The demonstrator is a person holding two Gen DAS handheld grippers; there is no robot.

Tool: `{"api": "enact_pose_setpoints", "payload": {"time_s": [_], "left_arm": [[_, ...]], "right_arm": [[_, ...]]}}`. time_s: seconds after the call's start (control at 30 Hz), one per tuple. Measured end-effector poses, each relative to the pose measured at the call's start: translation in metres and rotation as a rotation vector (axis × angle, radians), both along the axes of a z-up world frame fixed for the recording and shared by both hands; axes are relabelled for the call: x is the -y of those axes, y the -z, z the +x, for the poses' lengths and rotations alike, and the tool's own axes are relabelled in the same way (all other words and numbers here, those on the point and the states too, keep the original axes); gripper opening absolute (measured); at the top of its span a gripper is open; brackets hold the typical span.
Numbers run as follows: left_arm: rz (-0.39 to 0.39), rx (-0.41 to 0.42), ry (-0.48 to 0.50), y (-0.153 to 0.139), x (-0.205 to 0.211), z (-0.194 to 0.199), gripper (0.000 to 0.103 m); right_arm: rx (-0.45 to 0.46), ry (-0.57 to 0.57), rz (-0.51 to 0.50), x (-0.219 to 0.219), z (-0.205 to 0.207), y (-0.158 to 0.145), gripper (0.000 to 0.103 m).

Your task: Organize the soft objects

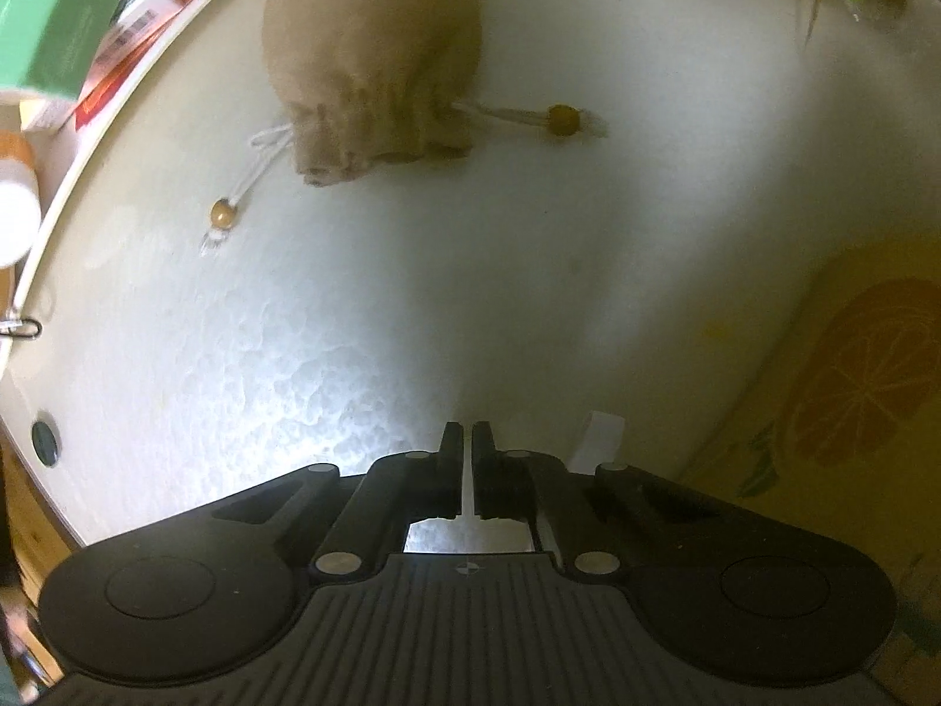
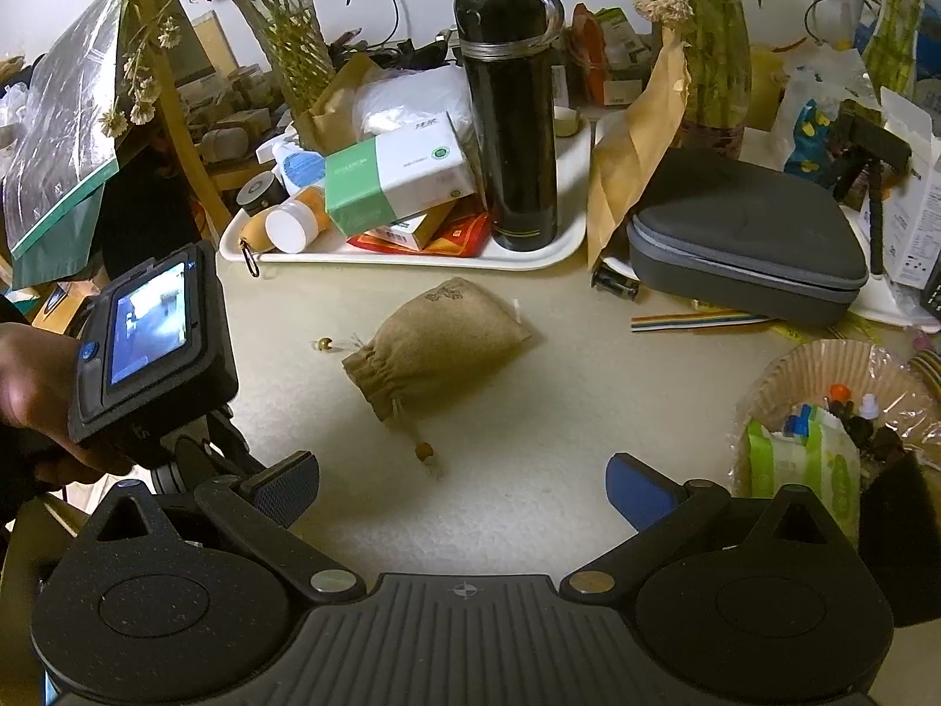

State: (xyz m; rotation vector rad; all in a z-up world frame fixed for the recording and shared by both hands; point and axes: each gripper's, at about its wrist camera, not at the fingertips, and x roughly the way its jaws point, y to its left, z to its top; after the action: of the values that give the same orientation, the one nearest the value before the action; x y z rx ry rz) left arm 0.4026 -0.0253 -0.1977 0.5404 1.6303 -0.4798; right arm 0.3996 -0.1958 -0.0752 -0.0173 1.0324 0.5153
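The left gripper points straight down at the pale tabletop, its jaws drawn together with nothing between them. The burlap drawstring pouch lies on the table well ahead of those fingertips, untouched, its gathered mouth toward the gripper and a wooden bead on each cord. The right gripper hangs with jaws spread wide and empty, short of the pouch. Behind the pouch sits a white tray holding a black flask.
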Motion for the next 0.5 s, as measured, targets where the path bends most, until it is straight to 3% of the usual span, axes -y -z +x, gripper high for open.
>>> {"api": "enact_pose_setpoints", "payload": {"time_s": [0.07,0.1,0.13,0.27,0.5], "left_arm": [[-0.035,-0.013,-0.055,-0.002,-0.015,0.007,0.032],[-0.067,-0.022,-0.09,-0.005,-0.021,0.011,0.052],[-0.099,-0.032,-0.117,-0.007,-0.027,0.015,0.064],[-0.18,-0.083,-0.187,-0.01,-0.039,0.022,0.067],[-0.183,-0.166,-0.2,0.009,-0.042,0.017,0.072]], "right_arm": [[-0.003,0.0,0.002,0.0,0.0,0.0,0.103],[-0.004,-0.002,0.003,0.0,-0.001,0.001,0.103],[-0.002,-0.003,0.003,0.0,-0.001,0.0,0.103],[0.005,-0.006,0.005,0.0,-0.002,-0.001,0.103],[0.007,-0.022,0.004,-0.004,0.001,0.001,0.103]]}}
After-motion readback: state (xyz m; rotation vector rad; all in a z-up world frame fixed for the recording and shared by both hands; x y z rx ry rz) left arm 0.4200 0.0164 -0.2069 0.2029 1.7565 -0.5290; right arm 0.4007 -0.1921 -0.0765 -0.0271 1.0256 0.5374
